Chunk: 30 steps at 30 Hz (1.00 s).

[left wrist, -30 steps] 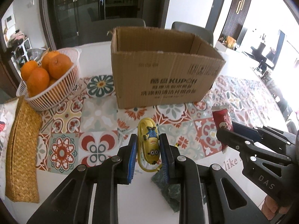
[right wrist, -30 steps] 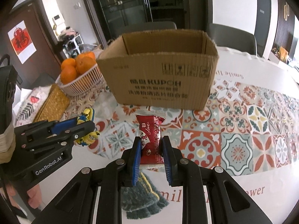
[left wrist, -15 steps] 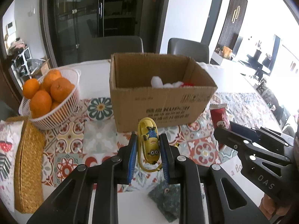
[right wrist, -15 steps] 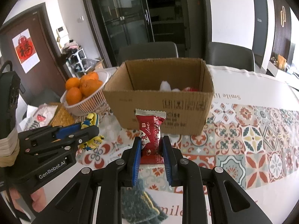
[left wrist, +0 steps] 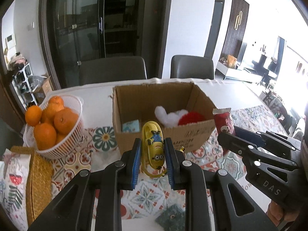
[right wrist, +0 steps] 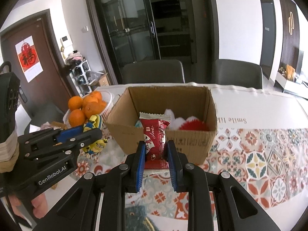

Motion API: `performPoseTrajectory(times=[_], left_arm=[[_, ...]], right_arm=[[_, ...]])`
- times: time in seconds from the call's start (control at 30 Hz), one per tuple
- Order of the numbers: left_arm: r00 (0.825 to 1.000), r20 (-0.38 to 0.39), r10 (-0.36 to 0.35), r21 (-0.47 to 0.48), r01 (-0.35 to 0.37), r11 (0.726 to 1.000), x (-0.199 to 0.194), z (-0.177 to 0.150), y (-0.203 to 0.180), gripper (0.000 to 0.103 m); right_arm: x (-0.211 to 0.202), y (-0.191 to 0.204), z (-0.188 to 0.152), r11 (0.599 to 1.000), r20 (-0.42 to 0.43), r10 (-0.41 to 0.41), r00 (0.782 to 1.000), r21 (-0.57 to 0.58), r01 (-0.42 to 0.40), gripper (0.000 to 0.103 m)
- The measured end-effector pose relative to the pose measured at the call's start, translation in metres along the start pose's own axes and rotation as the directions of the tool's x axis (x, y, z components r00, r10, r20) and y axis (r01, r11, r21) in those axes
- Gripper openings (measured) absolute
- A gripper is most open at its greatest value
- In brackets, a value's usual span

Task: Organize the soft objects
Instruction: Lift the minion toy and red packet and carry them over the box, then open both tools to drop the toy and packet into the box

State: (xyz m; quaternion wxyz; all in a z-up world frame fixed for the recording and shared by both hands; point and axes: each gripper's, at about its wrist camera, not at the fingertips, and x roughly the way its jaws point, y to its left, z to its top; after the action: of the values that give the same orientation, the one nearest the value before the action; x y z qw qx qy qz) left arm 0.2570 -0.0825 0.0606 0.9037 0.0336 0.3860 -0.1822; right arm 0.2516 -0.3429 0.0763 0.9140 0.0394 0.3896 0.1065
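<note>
Yellow minion toy (left wrist: 154, 150) is sitting clamped between the blue pads of the left gripper (left wrist: 153, 162), held in the air in front of the cardboard box (left wrist: 192, 134), face toward the camera. Red snack packet (right wrist: 155, 140) is standing upright, pinched between the pads of the right gripper (right wrist: 155, 160), also in the air just short of the box's near wall. Both grippers are closed on their items, side by side, angled down toward the table.

The box is lying open on the patterned tablecloth (right wrist: 259, 154). Inside it: a white and red plush (left wrist: 179, 116) toward the right, a small blue-green card-like item (left wrist: 130, 126) at the left; cannot tell what it is.

A white basket (left wrist: 63, 142) of oranges (left wrist: 65, 121) is standing left of the box, apart from it. A woven straw piece (left wrist: 38, 182) is lying at the table's left edge. A dark green knitted item (left wrist: 170, 218) is lying on the cloth below the grippers. Two dark chairs (right wrist: 154, 73) are standing behind the table.
</note>
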Motion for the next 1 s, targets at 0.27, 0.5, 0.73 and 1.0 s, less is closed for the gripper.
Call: performPoseTrajectory(times=[0.27,0.5,0.73,1.0], left_arm=[[1.0,0.023,0.002,0.003,-0.002,1.0,0.007,0.024,0.001,0.024],[1.0,0.013,0.012,0.014,-0.012,1.0,0.027,0.043,0.003,0.024],[0.999,-0.019,0.027,0.026,-0.026,0.999,0.053,0.058,0.004,0.024],[0.995,-0.086,0.052,0.04,-0.049,0.998,0.087,0.065,0.006,0.025]], right_arm=[[0.007,-0.004,0.021,1.0,0.022,0.005,1.0,-0.001,-0.005,0.024],[0.022,-0.012,0.036,1.0,0.012,-0.008,1.0,-0.006,0.008,0.024],[0.042,-0.02,0.05,0.999,-0.008,-0.042,0.999,-0.016,0.042,0.024],[0.066,-0.027,0.055,0.998,-0.049,-0.06,0.997,-0.023,0.059,0.024]])
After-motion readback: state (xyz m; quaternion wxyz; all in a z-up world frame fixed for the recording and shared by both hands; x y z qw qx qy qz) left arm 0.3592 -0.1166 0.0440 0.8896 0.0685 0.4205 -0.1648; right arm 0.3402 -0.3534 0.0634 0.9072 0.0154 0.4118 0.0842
